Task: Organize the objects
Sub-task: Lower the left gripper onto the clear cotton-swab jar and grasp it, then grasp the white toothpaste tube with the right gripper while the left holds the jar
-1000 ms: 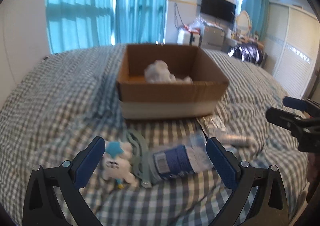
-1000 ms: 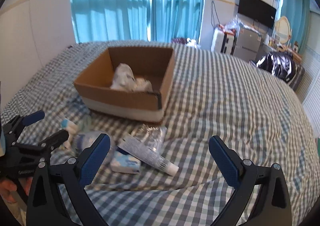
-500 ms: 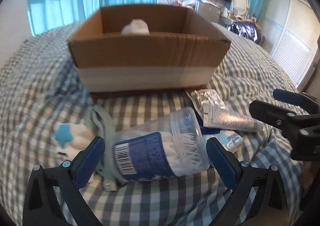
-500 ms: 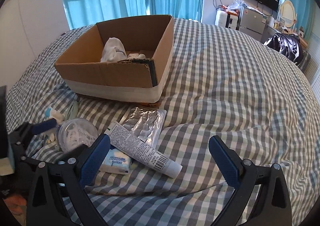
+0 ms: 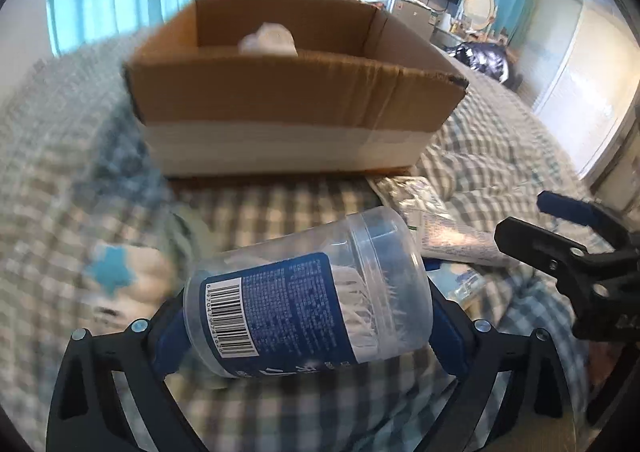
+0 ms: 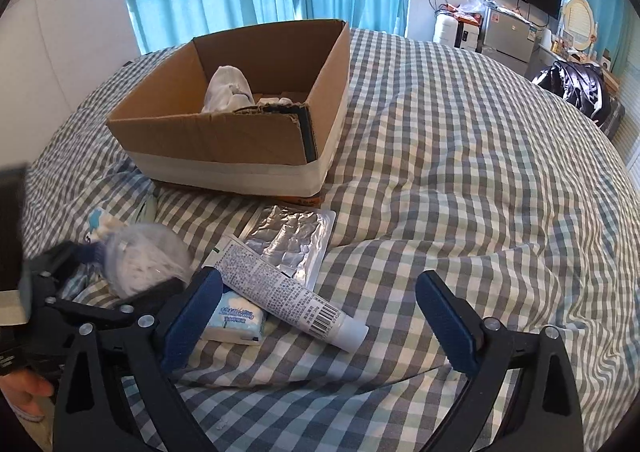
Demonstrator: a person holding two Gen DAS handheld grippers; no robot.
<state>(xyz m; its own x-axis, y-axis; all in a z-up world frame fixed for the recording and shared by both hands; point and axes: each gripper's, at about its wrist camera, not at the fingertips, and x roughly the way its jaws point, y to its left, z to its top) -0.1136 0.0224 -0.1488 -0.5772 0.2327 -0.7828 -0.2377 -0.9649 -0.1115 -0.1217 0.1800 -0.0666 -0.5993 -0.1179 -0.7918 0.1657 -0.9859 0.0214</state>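
Observation:
My left gripper (image 5: 308, 332) is shut on a clear plastic jar of cotton swabs with a blue label (image 5: 304, 304), lying sideways between its pads and lifted a little off the bed. The jar also shows in the right wrist view (image 6: 146, 260). A cardboard box (image 5: 296, 99) stands beyond it, with a white cloth (image 6: 226, 87) inside. My right gripper (image 6: 316, 316) is open and empty, low over the bed beside a white tube (image 6: 288, 292), a foil pack (image 6: 290, 240) and a small tissue pack (image 6: 236, 318).
A small white plush with a blue star (image 5: 120, 276) lies left of the jar. The checked bedspread (image 6: 460, 171) stretches to the right of the box. A TV and cluttered furniture (image 6: 516, 7) stand by the far wall.
My left gripper has moved forward and closed on the swab jar, raising it slightly. My right gripper has come lower and closer to the tube and tissue pack.

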